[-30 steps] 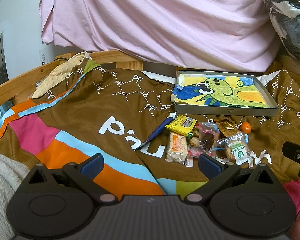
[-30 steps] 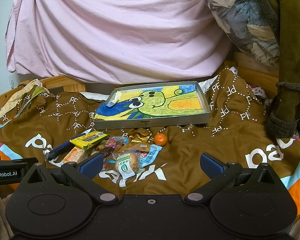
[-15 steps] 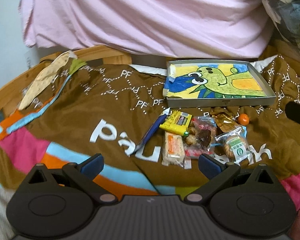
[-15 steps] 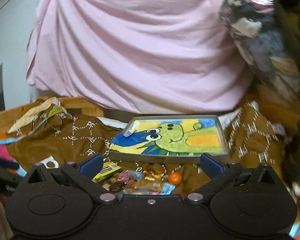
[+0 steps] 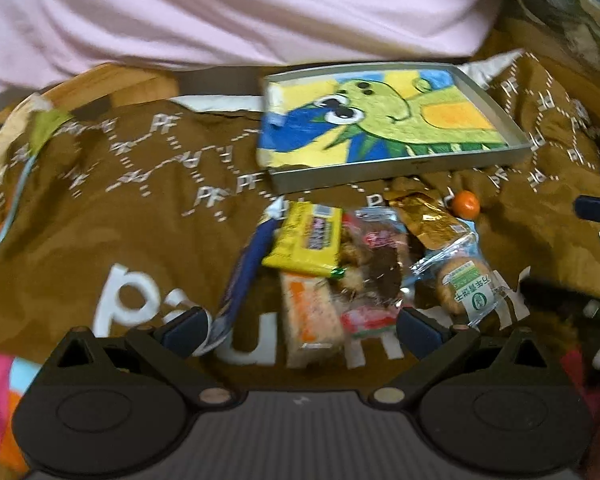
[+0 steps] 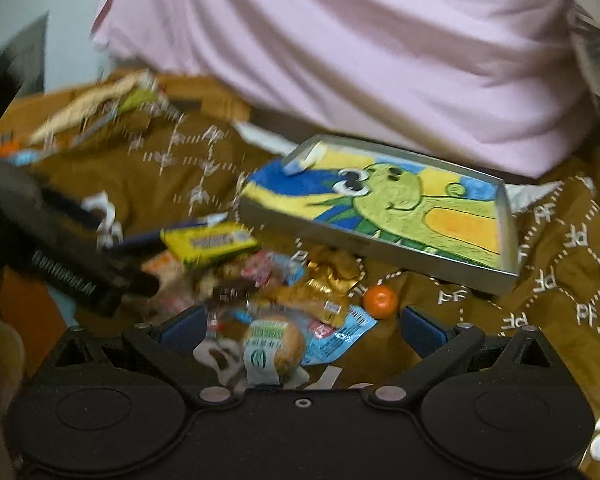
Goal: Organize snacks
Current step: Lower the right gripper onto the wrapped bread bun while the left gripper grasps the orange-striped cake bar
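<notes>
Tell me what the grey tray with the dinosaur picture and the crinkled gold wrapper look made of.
The grey tray looks like thin metal or painted tin: matte grey, straight folded walls, crisp corners; plastic is possible. The gold wrapper looks like metallised foil film: shiny, sharply creased, catching highlights. Both views are motion-blurred.

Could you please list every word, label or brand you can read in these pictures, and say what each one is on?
"PF", repeated: brown blanket.
"pau", large white letters, partly hidden: same blanket.
Green label on the clear-wrapped bun: characters too blurred to read.
Yellow packet: print blurred.
White lettering on the left gripper's body: blurred, unreadable.
</notes>
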